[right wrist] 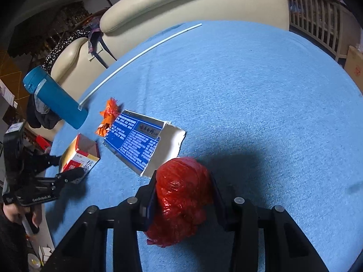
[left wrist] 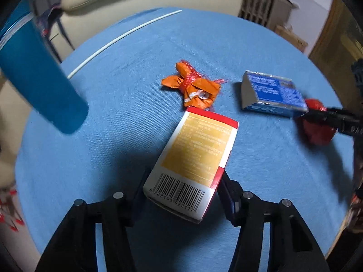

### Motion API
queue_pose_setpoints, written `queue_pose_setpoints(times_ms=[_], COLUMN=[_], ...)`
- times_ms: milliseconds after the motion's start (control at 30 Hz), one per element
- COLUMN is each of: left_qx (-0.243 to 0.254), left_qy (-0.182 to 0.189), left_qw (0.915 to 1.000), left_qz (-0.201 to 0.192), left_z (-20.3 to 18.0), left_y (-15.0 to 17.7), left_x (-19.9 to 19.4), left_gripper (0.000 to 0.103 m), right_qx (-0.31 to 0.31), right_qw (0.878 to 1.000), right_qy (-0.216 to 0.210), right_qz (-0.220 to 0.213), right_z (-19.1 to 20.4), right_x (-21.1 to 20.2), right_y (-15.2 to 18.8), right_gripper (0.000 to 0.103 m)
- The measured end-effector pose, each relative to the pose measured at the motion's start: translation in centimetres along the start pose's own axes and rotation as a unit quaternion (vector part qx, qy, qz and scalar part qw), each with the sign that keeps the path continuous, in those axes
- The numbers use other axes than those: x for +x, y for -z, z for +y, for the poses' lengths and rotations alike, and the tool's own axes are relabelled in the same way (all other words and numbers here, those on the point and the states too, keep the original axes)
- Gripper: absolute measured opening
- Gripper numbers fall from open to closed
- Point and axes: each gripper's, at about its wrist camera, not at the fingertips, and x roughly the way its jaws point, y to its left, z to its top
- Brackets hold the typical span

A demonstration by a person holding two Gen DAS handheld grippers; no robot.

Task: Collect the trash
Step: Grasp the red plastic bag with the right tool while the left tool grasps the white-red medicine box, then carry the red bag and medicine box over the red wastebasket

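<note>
My left gripper (left wrist: 181, 181) is shut on a red, yellow and white medicine box (left wrist: 192, 163), its barcode end between the fingers; the box also shows in the right wrist view (right wrist: 78, 156) with the left gripper (right wrist: 70, 172) on it. My right gripper (right wrist: 183, 195) is shut on a crumpled red plastic bag (right wrist: 181, 201), seen at the right in the left wrist view (left wrist: 317, 122). A blue and silver box (left wrist: 272, 93) lies flattened on the blue tablecloth (left wrist: 226, 45), also in the right wrist view (right wrist: 138, 140). An orange wrapper (left wrist: 192, 86) lies beyond the medicine box.
A teal bottle (left wrist: 40, 81) lies at the left of the table, also in the right wrist view (right wrist: 56, 97). A thin white rod (right wrist: 136, 59) lies across the far cloth. A cream leather sofa (right wrist: 181, 2) stands behind the table.
</note>
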Motion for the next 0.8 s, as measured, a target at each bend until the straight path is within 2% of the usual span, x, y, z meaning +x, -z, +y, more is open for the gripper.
queue_pose_setpoints(times_ms=[67, 300, 400, 567, 800], left_qx=[-0.022, -0.107, -0.118, -0.15, -0.164], left_qy=[-0.011, -0.009, -0.02, -0.036, -0.057], left_qw=[0.9996, 0.9928, 0.9903, 0.9848, 0.9808], left_qz=[-0.012, -0.054, -0.07, -0.079, -0.088], left_z=[-0.5, -3.5, -5.5, -6.9, -9.0], left_y=[0.9, 4.9, 6.6, 7.4, 8.8], left_x=[-0.8, -4.6, -6.0, -7.4, -8.5], left_gripper=[0.058, 0.058, 0.058, 0.058, 0.058], right_qx=[0.001, 0.007, 0.012, 0.012, 0.012], right_qw=[1.0, 1.0, 1.0, 0.999, 0.999], right_qy=[-0.001, -0.006, -0.009, -0.011, -0.016], right_qz=[-0.002, -0.015, -0.023, -0.032, -0.043], right_z=[0.1, 0.3, 0.3, 0.3, 0.5], right_x=[-0.4, -2.9, -4.4, -6.6, -8.9], right_y=[0.3, 2.7, 4.1, 6.3, 8.9], right_gripper=[0.043, 0.043, 0.043, 0.043, 0.043])
